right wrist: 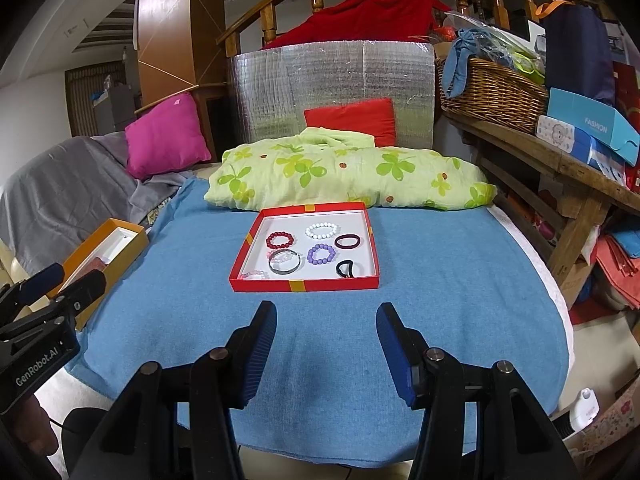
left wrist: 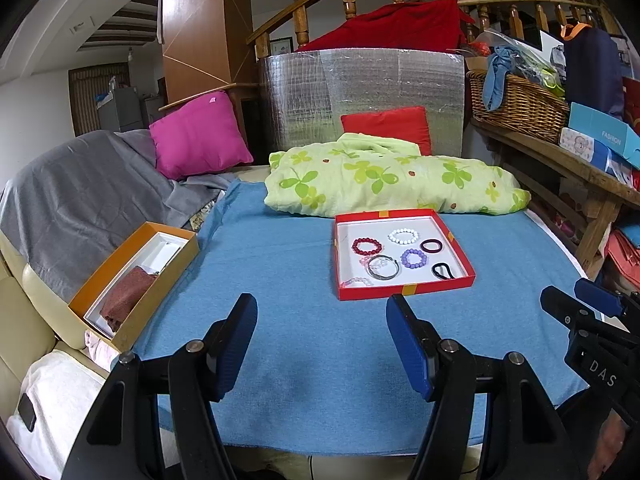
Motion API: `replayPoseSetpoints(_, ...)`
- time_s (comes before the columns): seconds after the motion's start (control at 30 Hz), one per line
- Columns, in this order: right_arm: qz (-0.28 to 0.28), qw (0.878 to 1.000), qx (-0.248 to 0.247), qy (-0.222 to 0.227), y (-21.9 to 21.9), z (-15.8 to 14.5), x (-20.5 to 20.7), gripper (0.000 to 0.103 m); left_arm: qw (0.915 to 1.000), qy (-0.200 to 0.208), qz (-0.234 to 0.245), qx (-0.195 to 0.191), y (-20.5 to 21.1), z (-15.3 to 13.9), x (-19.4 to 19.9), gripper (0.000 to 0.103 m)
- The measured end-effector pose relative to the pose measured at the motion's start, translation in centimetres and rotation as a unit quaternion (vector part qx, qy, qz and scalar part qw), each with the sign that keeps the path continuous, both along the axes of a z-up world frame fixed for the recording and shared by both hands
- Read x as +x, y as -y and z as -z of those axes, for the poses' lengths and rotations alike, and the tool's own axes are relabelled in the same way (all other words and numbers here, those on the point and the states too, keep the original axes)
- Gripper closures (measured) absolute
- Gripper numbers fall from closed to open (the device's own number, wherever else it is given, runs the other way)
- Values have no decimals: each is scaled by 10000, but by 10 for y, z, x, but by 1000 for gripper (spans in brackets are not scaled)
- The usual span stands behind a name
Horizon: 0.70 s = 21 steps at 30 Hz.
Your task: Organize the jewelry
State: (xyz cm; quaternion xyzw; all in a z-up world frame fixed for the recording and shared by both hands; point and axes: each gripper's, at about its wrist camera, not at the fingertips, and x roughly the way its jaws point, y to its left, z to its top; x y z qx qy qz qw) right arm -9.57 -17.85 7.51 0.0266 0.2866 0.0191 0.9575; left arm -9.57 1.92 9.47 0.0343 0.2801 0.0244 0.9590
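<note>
A shallow red tray (left wrist: pixel 404 291) (right wrist: pixel 304 285) lies on the blue cloth and holds several pieces: a red bead bracelet (left wrist: pixel 366 245) (right wrist: pixel 279 239), a white bead bracelet (left wrist: pixel 403 236) (right wrist: pixel 321 230), a purple bead bracelet (left wrist: pixel 413 258) (right wrist: pixel 321 254), a silver bangle (left wrist: pixel 383 267) (right wrist: pixel 285 263) and dark hair ties (left wrist: pixel 443 271) (right wrist: pixel 346 269). An orange box (left wrist: pixel 132 280) (right wrist: pixel 106 250) with a brown cloth inside sits at the left. My left gripper (left wrist: pixel 322 306) and right gripper (right wrist: pixel 326 312) both stand open and empty, short of the tray's near edge.
A green clover-print blanket (left wrist: pixel 392 180) (right wrist: pixel 344 172) lies behind the tray, with pink (left wrist: pixel 198 134) and red (left wrist: pixel 386 124) cushions further back. A wooden bench (left wrist: pixel 560 156) with a wicker basket (right wrist: pixel 492 96) and boxes runs along the right.
</note>
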Motion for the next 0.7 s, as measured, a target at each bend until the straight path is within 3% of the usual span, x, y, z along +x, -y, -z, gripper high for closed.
replayPoseSetpoints(0.7,53,9998,-203,-64,-7,0,30,47,9999,-29,4,-107,-6,3,27,35)
